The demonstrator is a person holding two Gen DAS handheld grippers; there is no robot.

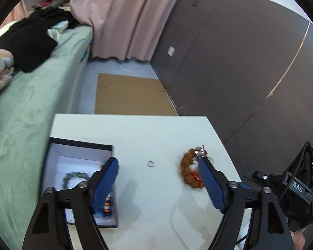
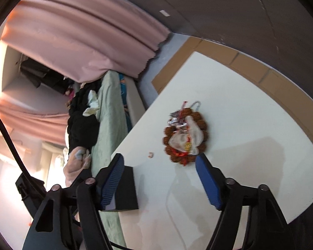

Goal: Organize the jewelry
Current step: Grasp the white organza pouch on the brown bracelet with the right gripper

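A white table (image 1: 156, 129) carries an open black box (image 1: 81, 142) at its left, with a grey bead bracelet (image 1: 73, 177) and small orange beads (image 1: 107, 206) inside. A small silver ring (image 1: 150, 163) lies mid-table. To its right sits a brown bead bracelet (image 1: 186, 166) tangled with silver pieces. My left gripper (image 1: 157, 162) hovers open over the ring, nothing between its fingers. In the right wrist view the same brown bracelet (image 2: 204, 125) surrounds pale jewelry, the ring (image 2: 150, 154) lies left of it, and my right gripper (image 2: 160, 156) stands open and empty just before both. The box (image 2: 127, 189) shows at lower left.
A bed with a green sheet (image 1: 31, 104) and dark clothes (image 1: 31, 41) runs along the table's left side. Pink curtains (image 1: 125, 20) hang behind, cardboard (image 1: 131, 93) lies on the floor past the far edge, and a dark panelled wall (image 1: 240, 62) stands to the right.
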